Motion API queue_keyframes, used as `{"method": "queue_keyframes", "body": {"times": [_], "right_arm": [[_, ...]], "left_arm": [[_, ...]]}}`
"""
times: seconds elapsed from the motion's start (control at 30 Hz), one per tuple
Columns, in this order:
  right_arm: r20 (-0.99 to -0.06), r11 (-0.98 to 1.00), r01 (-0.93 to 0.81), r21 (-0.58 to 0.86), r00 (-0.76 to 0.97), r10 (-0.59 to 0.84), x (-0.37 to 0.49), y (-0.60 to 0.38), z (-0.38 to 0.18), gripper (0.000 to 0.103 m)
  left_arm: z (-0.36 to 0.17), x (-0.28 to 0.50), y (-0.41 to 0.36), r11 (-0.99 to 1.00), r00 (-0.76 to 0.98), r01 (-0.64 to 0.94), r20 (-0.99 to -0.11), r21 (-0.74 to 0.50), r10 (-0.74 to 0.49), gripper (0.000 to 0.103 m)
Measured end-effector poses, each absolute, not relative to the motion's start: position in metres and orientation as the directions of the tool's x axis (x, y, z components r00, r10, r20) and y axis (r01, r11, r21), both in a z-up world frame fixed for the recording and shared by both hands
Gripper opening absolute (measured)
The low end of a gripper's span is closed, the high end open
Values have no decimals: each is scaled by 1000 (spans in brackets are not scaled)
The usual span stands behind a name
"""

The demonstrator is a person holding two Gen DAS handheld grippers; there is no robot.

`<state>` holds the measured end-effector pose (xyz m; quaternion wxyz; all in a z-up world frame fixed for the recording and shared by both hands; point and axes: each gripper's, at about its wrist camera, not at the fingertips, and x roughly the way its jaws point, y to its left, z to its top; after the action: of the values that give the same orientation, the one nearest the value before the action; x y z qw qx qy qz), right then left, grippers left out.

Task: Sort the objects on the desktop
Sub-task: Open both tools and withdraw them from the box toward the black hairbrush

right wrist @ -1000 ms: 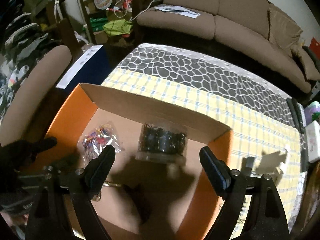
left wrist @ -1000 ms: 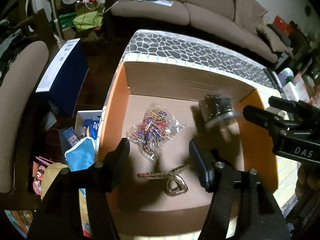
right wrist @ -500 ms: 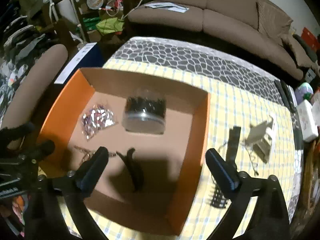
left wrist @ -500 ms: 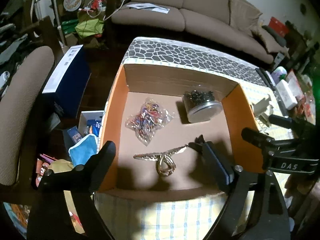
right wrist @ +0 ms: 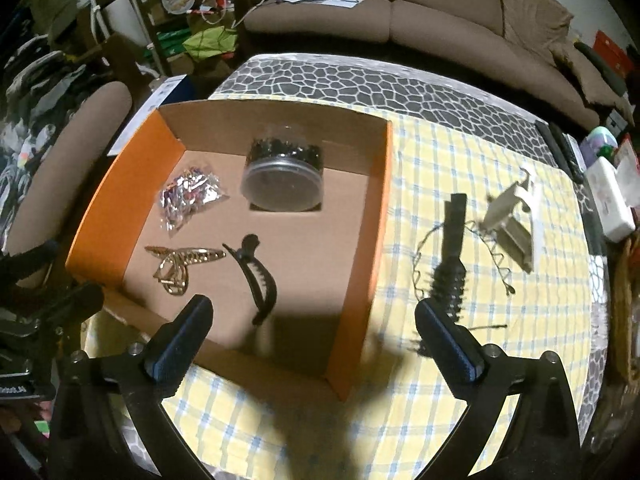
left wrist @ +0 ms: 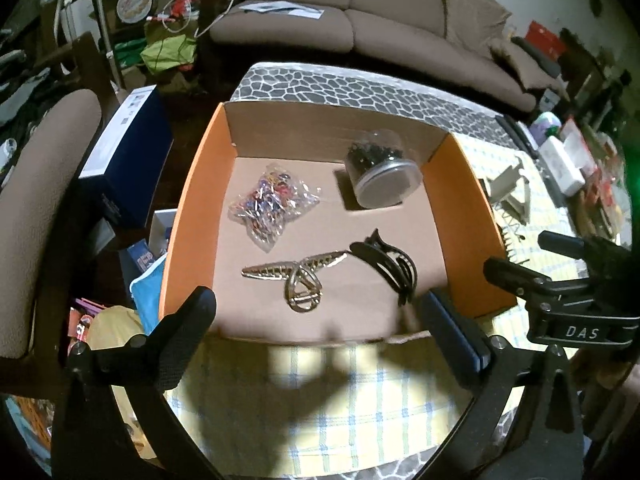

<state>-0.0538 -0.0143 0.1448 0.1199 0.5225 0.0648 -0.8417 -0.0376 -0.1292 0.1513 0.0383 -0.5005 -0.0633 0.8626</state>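
Both sets of jaws stood wide apart and empty: the left gripper (left wrist: 320,320) hung over the near edge of the cardboard box (right wrist: 362,216), the right gripper (right wrist: 316,328) just beside its near right corner. A second before, the right jaws had been low over the box with the clear jar (right wrist: 284,180) between them; since then both tools had drawn back and risen, and the jar sat on the box floor near the far wall. A black hair claw (right wrist: 258,276) lay in the box touching the tip of the gold clip (right wrist: 180,262), the bag of coloured bands (right wrist: 190,192) behind. On the bench outside, the black brush (right wrist: 450,256), wire headband (right wrist: 424,248) and beige clip (right wrist: 510,220) were unsorted, likely next.
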Motion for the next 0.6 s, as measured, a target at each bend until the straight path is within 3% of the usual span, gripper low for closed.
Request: {"method": "queue_keyframes", "body": {"times": [0.6], "right_arm": [[-892,-979,199,35,-435,-120,-18,74,140,102]], "left_arm": [[160,-18,-47,-980,-500,-121,-843,-160,200,103]]}}
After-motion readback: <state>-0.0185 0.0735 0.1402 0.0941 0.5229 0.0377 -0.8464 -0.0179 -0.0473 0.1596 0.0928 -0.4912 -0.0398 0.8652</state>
